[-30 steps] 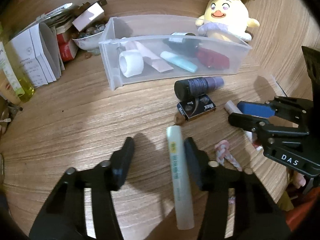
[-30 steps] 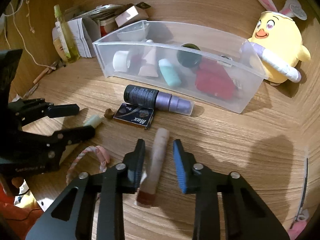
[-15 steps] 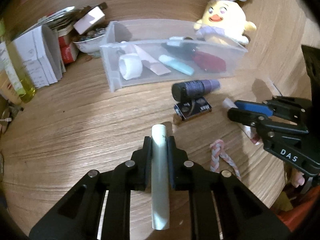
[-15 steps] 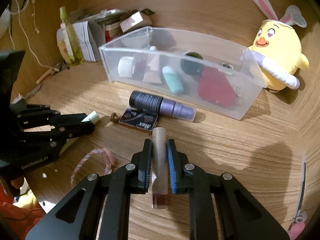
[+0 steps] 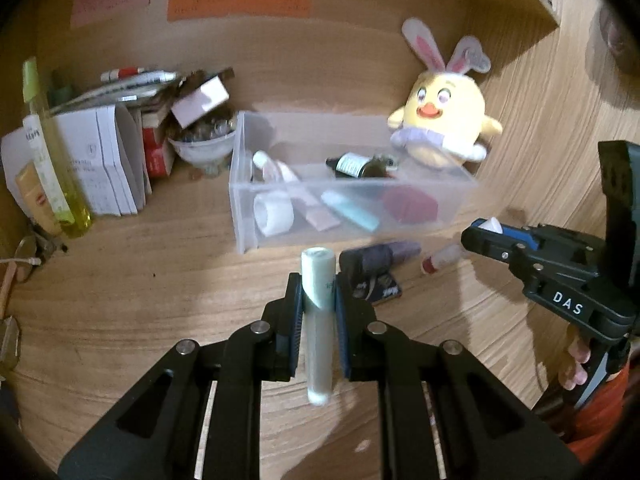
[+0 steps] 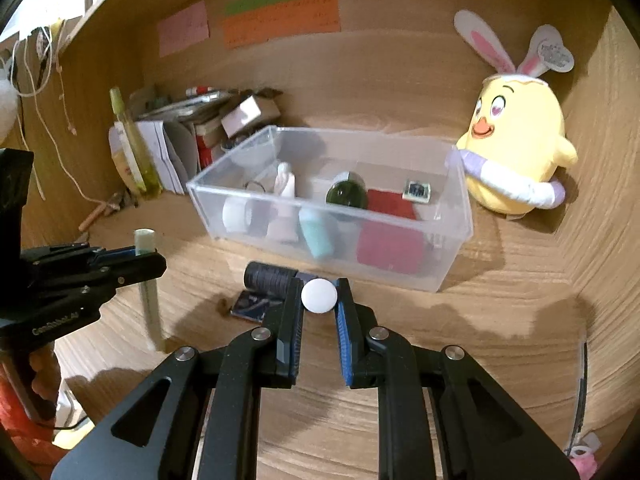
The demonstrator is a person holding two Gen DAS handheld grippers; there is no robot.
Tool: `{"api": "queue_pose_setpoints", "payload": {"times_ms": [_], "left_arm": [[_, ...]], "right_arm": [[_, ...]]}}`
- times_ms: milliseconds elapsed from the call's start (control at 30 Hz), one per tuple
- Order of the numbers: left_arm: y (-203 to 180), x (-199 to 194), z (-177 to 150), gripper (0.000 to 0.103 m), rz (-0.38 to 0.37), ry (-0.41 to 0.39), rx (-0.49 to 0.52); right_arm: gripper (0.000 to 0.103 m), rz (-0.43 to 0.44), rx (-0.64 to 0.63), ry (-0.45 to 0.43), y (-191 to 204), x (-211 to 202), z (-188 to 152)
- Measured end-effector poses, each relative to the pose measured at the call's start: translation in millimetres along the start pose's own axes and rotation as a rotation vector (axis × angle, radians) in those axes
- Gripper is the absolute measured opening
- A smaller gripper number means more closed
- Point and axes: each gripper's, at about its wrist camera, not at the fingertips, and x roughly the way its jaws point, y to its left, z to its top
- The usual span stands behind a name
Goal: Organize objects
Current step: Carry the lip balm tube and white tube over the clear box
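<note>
My left gripper (image 5: 318, 292) is shut on a pale green tube (image 5: 318, 336), held clear of the wooden desk and pointing at the clear plastic bin (image 5: 242, 220). In the right wrist view this tube (image 6: 147, 280) hangs from the left gripper (image 6: 154, 264). My right gripper (image 6: 318, 300) is shut on a pinkish tube, seen end-on as a white round cap (image 6: 318, 296). The left wrist view shows the right gripper (image 5: 480, 236) with that tube's dark red end (image 5: 436, 260) sticking out. The bin (image 6: 452, 264) holds a tape roll, tubes, a dark bottle and a red pouch.
A dark bottle with a purple body (image 5: 380, 254) and a small black box (image 6: 252, 304) lie on the desk in front of the bin. A yellow plush chick (image 6: 516, 152) sits at the right. Papers, boxes, a bowl and a tall yellow bottle (image 5: 52, 168) crowd the back left.
Both grippers have shut on the tubes that lay between their open fingers and raised them off the desk. Both views have tilted up toward the back wall.
</note>
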Motion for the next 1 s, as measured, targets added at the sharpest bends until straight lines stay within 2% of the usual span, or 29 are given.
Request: {"api": "queue_pose_setpoints", "payload": {"times_ms": [433, 1000], "left_arm": [[-1, -12, 28, 0.015, 0.003, -0.091, -0.008], [-2, -25, 65, 0.015, -0.041, -0.182, -0.023]], "right_arm": [[0.014, -0.01, 0.012, -0.076, -9, -15, 19], [0.014, -0.025, 0.02, -0.172, -16, -32, 42]]}}
